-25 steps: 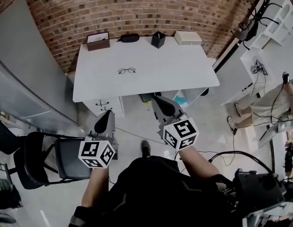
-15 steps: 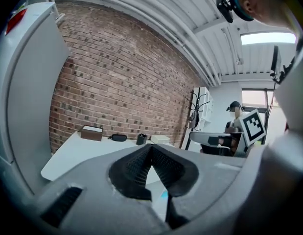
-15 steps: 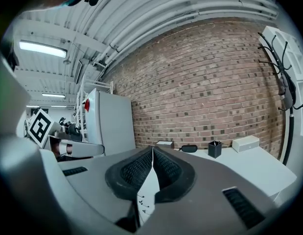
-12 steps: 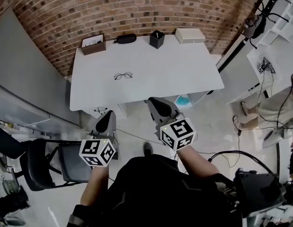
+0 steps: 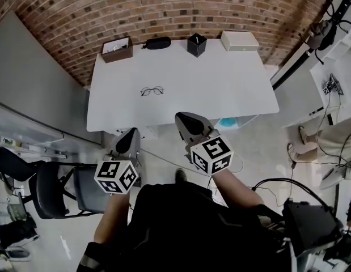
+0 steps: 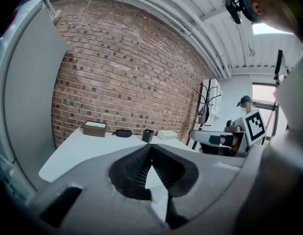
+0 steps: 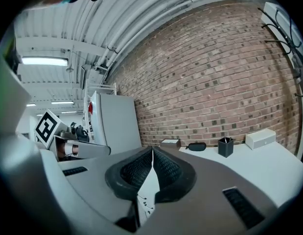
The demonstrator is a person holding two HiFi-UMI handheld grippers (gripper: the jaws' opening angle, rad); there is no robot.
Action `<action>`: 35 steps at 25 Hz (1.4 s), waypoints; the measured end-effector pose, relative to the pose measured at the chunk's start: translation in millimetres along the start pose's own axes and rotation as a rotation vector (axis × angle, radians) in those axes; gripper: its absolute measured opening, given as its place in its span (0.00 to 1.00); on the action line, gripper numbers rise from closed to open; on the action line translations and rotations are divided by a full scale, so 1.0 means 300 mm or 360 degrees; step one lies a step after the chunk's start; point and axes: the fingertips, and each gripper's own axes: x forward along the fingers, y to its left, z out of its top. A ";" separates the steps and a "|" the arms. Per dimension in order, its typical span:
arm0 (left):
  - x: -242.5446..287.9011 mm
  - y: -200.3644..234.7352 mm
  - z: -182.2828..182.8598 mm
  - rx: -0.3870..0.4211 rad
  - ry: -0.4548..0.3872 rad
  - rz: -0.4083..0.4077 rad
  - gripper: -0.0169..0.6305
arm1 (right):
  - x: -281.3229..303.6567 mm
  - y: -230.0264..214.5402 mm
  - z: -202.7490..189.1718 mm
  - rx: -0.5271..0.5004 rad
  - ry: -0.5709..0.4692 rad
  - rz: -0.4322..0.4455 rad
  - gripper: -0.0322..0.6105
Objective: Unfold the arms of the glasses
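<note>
Thin dark wire is all the glasses (image 5: 152,90) are showing, lying left of centre on the white table (image 5: 220,89), well apart from both grippers and too small to tell how the arms are sitting. They are looking light, springy and fragile, likely to skate on that smooth top, so I am judging one gripper should be steadying the front near the bridge while the other is easing an arm tip outward. Left gripper (image 5: 130,134) and right gripper (image 5: 184,118) are hanging short of the table edge, jaws pressed together on nothing. No brand or writing is reading anywhere.
</note>
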 end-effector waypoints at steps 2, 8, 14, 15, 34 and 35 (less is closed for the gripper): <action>0.015 0.025 -0.006 -0.0015 0.0012 0.0010 0.04 | 0.034 -0.007 -0.012 0.0000 0.0020 0.0025 0.07; 0.098 0.122 -0.013 -0.0097 0.0009 -0.0023 0.04 | 0.159 -0.059 -0.047 -0.0027 0.0088 -0.0009 0.07; 0.221 0.271 -0.039 -0.0132 0.0046 -0.0037 0.04 | 0.290 -0.118 -0.070 -0.0092 0.0169 -0.0106 0.07; 0.242 0.298 -0.044 -0.0136 0.0054 -0.0037 0.04 | 0.313 -0.127 -0.073 -0.0090 0.0183 -0.0119 0.07; 0.580 0.535 -0.167 -0.0087 0.0335 -0.0060 0.04 | 0.677 -0.336 -0.343 0.0003 0.0509 -0.0169 0.07; 0.599 0.543 -0.182 -0.0093 0.0353 -0.0063 0.04 | 0.693 -0.345 -0.366 0.0004 0.0535 -0.0168 0.07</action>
